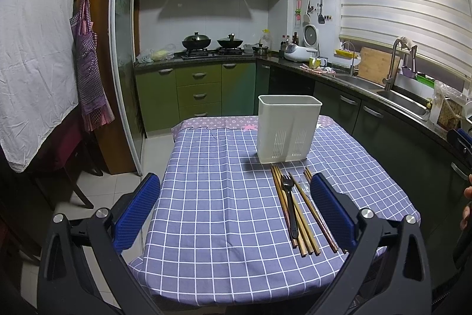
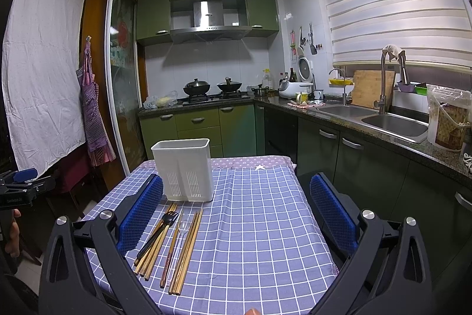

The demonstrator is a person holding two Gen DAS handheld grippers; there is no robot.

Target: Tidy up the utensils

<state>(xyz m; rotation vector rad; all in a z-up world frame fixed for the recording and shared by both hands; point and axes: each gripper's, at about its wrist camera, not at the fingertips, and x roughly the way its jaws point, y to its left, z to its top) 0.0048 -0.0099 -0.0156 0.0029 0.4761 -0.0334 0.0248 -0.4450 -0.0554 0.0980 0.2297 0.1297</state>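
Chopsticks (image 1: 298,214) lie just inside the wide-open left gripper (image 1: 236,205).

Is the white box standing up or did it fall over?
Standing up. The white box sits flat on the checked tablecloth, its open top facing up, behind the chopsticks.

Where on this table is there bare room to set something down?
The checked tablecloth is bare left of the white utensil holder and chopsticks; in the right wrist view, right of them too. Crowded: the strip before the holder, with black fork and clear spoon.
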